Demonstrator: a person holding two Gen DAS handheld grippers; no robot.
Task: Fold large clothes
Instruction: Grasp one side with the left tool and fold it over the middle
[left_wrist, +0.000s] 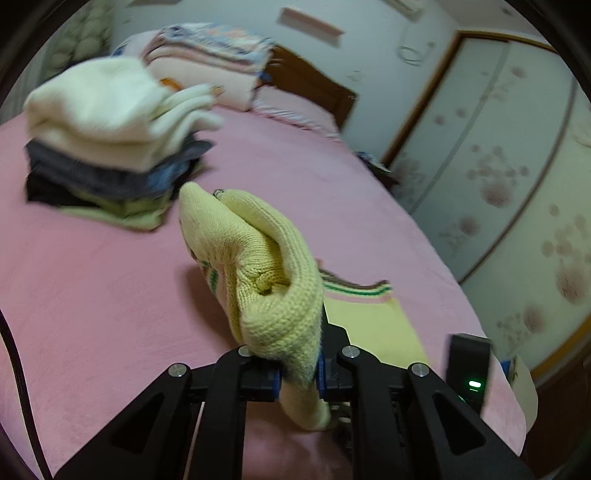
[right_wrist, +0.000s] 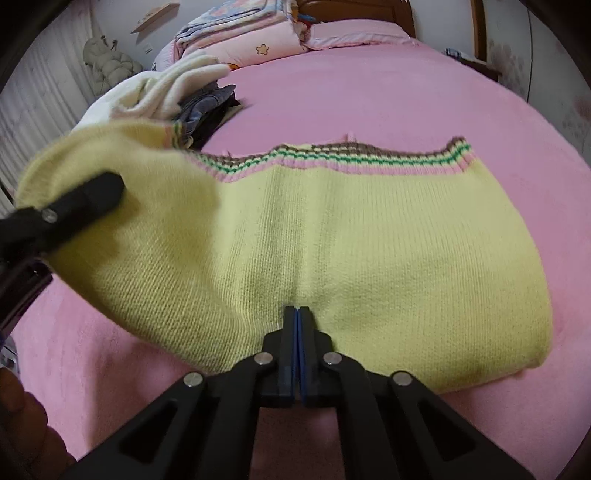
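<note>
1. The yellow sweater (right_wrist: 332, 240) lies across the pink bed (right_wrist: 369, 103), its long axis running left to right, striped hem (right_wrist: 332, 157) on the far side and the folded near edge towards the person.

2. Left gripper (left_wrist: 299, 373): jaws clamped on a bunched fold of the knit, and that left end of the sweater is up off the bed. The right wrist view shows the same end raised at the far left, with a black finger (right_wrist: 85, 199) lying across it.

3. Right gripper (right_wrist: 297, 321): jaws fully closed, blue pads pressed together, tips down at the near edge around the sweater's middle. Whether any thread of knit is pinched between them I cannot tell; it looks more like a closed tip pressing the cloth down.

4. The key relation: the left hand holds the free end, the right sits at the midline. My read is that the raised left end goes over to the right, with the right tip marking the crease.

5. Risk as I judge it: thick knit, so it may sag or slide at the crease.

6. Surface: soft plush bedspread, plenty of bare pink to the right.

7. Around it: a stack of folded clothes (left_wrist: 110, 147) far left, folded quilts (left_wrist: 207, 59) at the wooden headboard (left_wrist: 310, 85), and floral wardrobe doors (left_wrist: 498, 166) on the right.
</note>
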